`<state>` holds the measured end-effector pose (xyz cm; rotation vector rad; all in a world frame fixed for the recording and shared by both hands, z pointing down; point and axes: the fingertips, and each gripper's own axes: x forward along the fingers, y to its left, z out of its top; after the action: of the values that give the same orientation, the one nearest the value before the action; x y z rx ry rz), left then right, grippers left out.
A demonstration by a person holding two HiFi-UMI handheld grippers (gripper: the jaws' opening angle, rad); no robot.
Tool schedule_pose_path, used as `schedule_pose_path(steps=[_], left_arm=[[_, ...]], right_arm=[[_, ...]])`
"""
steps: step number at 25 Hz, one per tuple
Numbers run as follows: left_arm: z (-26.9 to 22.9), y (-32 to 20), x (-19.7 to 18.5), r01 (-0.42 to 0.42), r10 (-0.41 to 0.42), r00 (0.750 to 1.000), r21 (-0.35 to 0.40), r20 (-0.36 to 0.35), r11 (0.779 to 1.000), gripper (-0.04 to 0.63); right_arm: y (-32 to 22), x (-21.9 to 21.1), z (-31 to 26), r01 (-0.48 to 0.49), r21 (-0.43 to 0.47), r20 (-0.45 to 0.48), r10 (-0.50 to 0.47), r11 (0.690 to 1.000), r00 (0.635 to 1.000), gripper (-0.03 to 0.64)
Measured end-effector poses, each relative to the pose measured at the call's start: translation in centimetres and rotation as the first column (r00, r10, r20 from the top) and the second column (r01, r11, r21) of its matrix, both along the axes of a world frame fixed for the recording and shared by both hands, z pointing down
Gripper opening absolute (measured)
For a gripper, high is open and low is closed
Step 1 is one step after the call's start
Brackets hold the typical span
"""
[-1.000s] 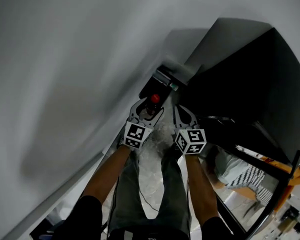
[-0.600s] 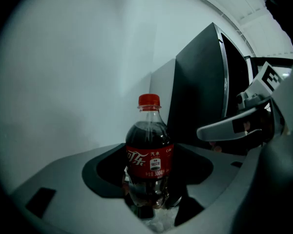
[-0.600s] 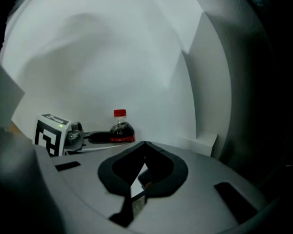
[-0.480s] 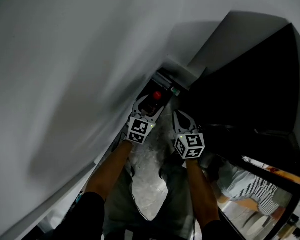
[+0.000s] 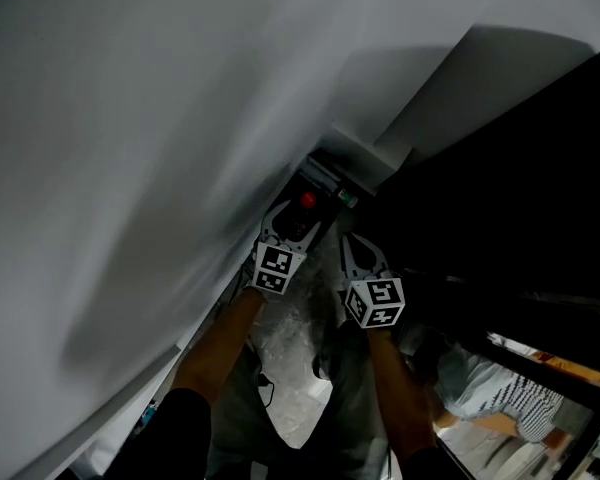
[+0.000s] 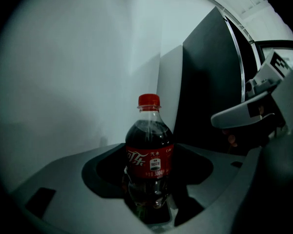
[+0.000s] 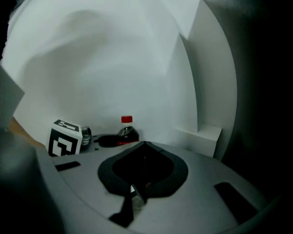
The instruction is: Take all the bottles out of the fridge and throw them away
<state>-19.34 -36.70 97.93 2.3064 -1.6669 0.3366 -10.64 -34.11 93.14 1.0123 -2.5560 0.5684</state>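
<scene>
Just below the middle of the head view we see the left claw (image 5: pixel 298 220) closed on a cola bottle (image 6: pixel 149 155). In the left gripper view the bottle stands upright at centre frame between the two grey jaws, which press against its lower body under the red label (image 6: pixel 149 162). The red cap (image 6: pixel 149 100) is on and dark drink fills it to the shoulder. Behind the bottle, across the left and upper parts of that frame, runs a white wall (image 6: pixel 73 72), and to the right of it stands a tall dark panel (image 6: pixel 210 82). The right claw (image 7: pixel 144 144) sits just to the right of the left one in the head view, near it but apart. In its own view the jaws meet at their tips with nothing between them, only the dark hollow behind. The same view shows the bottle small at centre left, beside the left claw's marker cube (image 7: pixel 64 138), and a small white ledge (image 7: pixel 201 136) at the foot of the wall corner on the right. Down the lower middle of the head view our two bare forearms (image 5: pixel 220 353) run up to the claws. Between our legs shows a strip of pale speckled floor (image 5: pixel 295 378). The upper right of that frame is black, and we cannot make out anything there.
</scene>
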Motion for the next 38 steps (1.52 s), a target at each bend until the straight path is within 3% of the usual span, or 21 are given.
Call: schedule_pose_path(steps=[5,10,12,14,18,23,30,38], left_arm=[[4.5,-0.3,-0.4,0.015,-0.015,1.000,-0.042,0.015,0.999,0.295],[6.1,-0.8,-1.4,0.042,-0.042,0.999,-0.021,0.025,0.999,0.295],[5.8,-1.0,-1.9,0.062,-0.063,0.998,0.015,0.012,0.998,0.289],[4.8,-1.4,-2.2,0.081,-0.081,0.997,0.060,0.005,0.995,0.242],[2.9,-0.8,-2.2,0.082,-0.083,0.996,0.066,0.014,0.994,0.239],[-2.0,1.9,-2.7,0.093,-0.094,0.995,0.040,0.025,0.995,0.173],[-12.3,4.8,-2.8,0.107,-0.107,0.994,0.016,0.033,0.994,0.026],[-27.0,7.8,-1.9,0.096,-0.095,0.995,0.028,-0.009,0.995,0.008]], right_arm=[[-0.3,-0.8,2.3,0.018,0.009,-0.009,-0.018,1.000,1.000,0.008],[0.1,-0.9,3.8,0.029,0.016,-0.024,-0.029,0.999,0.999,0.008],[0.3,-0.7,4.0,0.027,0.015,-0.026,-0.027,1.000,0.999,0.008],[0.4,-0.5,4.1,0.022,0.015,-0.025,-0.022,1.000,0.999,0.008],[1.2,-0.1,3.5,0.008,-0.010,-0.024,-0.008,1.000,1.000,0.008],[2.8,-0.1,-0.5,0.013,-0.043,-0.021,-0.014,0.999,1.000,0.008],[3.9,-0.7,-10.7,0.012,-0.036,-0.002,-0.012,0.999,1.000,0.008],[5.1,0.3,-24.5,-0.029,-0.009,0.020,0.029,1.000,0.999,0.008]])
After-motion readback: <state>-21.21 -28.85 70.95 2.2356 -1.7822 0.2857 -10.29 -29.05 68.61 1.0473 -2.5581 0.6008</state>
